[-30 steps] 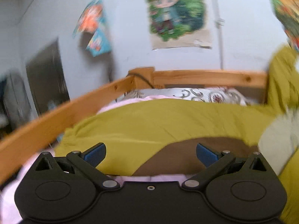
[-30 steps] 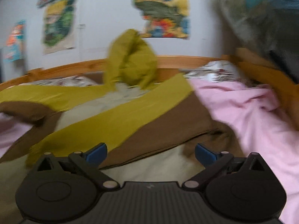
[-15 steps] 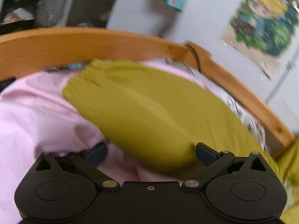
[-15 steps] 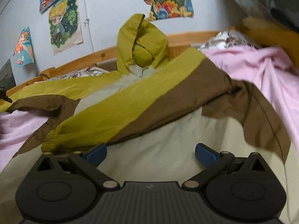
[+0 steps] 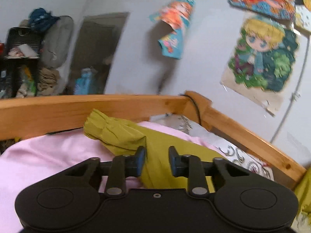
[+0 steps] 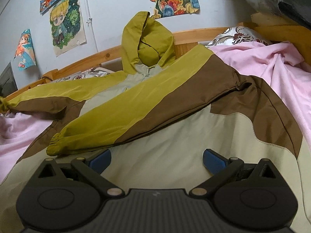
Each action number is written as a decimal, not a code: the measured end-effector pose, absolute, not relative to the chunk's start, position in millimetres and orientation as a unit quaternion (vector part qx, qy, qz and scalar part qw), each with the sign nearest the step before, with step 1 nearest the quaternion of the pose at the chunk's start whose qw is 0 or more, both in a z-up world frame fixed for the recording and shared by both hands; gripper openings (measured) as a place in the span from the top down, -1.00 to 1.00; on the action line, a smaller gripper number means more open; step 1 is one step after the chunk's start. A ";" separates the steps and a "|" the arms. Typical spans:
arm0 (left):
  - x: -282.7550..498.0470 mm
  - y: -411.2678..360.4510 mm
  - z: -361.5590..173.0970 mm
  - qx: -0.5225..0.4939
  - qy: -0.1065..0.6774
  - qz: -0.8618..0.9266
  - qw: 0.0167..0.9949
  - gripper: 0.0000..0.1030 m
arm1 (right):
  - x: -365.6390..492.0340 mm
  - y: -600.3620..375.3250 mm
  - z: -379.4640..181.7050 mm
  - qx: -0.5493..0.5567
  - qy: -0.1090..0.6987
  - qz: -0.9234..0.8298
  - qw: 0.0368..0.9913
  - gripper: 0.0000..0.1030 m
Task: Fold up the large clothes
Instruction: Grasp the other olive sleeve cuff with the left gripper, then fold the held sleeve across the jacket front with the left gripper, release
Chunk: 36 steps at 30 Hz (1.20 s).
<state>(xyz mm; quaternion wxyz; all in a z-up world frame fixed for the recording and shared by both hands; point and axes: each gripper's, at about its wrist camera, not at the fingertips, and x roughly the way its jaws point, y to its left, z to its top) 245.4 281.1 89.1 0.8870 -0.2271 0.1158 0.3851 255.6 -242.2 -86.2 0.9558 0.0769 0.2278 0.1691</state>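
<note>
The jacket lies spread on the bed's pink sheet, hood toward the wooden rail, its long axis running away from the right camera. The left gripper points at the rail, fingers clamped on the olive sleeve. The right gripper hovers level over the cream body panel, fingers spread, gripping nothing.

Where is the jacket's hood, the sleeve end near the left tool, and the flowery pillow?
hood (image 6: 147, 38), right wrist view, on its olive outer side.
sleeve end (image 5: 101, 125), left wrist view, on the gathered olive cuff.
flowery pillow (image 6: 236, 36), right wrist view, on its patterned top.
</note>
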 end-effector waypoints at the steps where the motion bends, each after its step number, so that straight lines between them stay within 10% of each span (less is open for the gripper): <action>1: 250.5 285.9 91.4 -0.235 0.119 0.385 0.884 0.37 | 254.9 -242.4 -86.0 0.076 0.227 0.169 0.956 -1.00; 5: 263.3 294.0 95.0 -0.247 0.136 0.373 0.884 0.37 | 252.1 -244.3 -85.3 0.076 0.226 0.169 0.956 -1.00; 8: 264.8 292.3 95.2 -0.235 0.139 0.377 0.885 1.00 | 249.8 -245.5 -84.3 0.077 0.224 0.167 0.957 -1.00; 20: 266.6 239.4 126.1 -0.121 0.093 0.340 0.928 1.00 | 240.7 -250.0 -77.8 0.075 0.212 0.160 0.961 -1.00; 36: 312.0 -7.9 132.0 0.086 0.067 -0.158 0.981 1.00 | 224.1 -257.4 -63.1 0.060 0.157 0.066 0.984 -1.00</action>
